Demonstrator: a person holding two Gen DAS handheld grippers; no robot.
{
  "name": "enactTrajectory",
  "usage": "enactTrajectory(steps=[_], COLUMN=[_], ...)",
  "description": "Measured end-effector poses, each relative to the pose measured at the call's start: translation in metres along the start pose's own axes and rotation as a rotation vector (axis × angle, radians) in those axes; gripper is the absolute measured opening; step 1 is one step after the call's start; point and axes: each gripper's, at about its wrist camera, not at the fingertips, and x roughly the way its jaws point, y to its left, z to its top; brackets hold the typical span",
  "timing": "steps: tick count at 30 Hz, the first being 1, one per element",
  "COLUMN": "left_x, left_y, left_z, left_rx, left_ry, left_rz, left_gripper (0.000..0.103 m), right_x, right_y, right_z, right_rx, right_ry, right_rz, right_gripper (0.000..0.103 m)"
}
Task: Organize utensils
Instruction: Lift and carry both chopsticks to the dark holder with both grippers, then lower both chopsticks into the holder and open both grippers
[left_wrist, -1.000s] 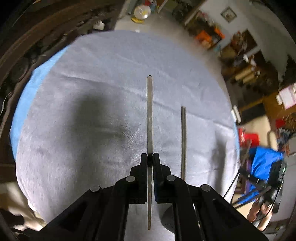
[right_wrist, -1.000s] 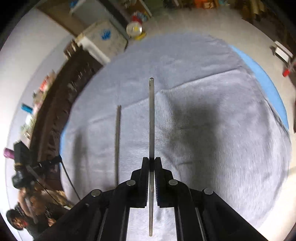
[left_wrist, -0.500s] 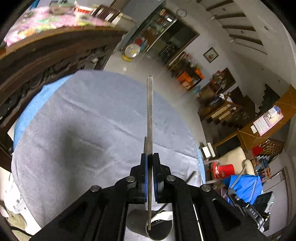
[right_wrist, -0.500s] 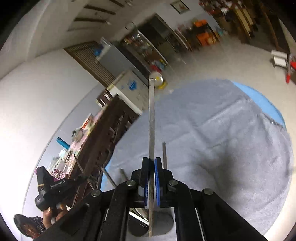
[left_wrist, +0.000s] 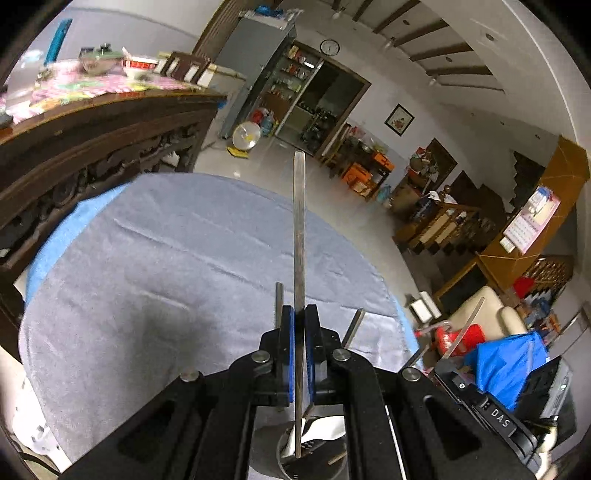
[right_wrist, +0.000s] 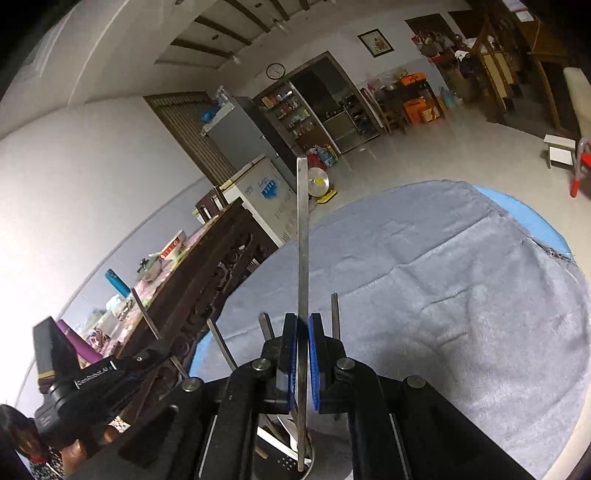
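My left gripper (left_wrist: 299, 314) is shut on a long flat metal utensil (left_wrist: 299, 236). The utensil points up and away, and its lower end hangs over the mouth of a perforated metal holder (left_wrist: 291, 459). Two other metal handles (left_wrist: 279, 299) rise from the holder behind my fingers. In the right wrist view, my right gripper (right_wrist: 302, 321) is shut on a second flat metal utensil (right_wrist: 302, 240), its lower end inside the rim of the same holder (right_wrist: 295, 463). Several handles (right_wrist: 334, 314) stand up around it. Both utensils' working ends are hidden.
A grey cloth (left_wrist: 166, 266) over a blue cover lies on the round table (right_wrist: 535, 218). A carved dark wooden sideboard (left_wrist: 92, 147) stands close beside it. A person (right_wrist: 18, 432) is at the lower left of the right wrist view. Tiled floor lies beyond the table.
Both grippers rose and tipped upward, so the views swung from the cloth to the room. The holder and its standing handles came into view under both held utensils.
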Motion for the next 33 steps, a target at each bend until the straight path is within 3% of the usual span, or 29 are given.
enactTrajectory(steps=[15, 33], left_x=[0.006, 0.005], left_y=[-0.015, -0.026], left_z=[-0.035, -0.055], left_rx=[0.105, 0.159], left_ry=[-0.011, 0.012], left_rz=[0.080, 0.093], left_gripper=[0.005, 0.005], right_x=[0.001, -0.001], right_y=[0.017, 0.023], right_z=[-0.032, -0.053], right_rx=[-0.118, -0.164], right_ry=[0.019, 0.038], right_rz=[-0.049, -0.066], right_gripper=[0.007, 0.007])
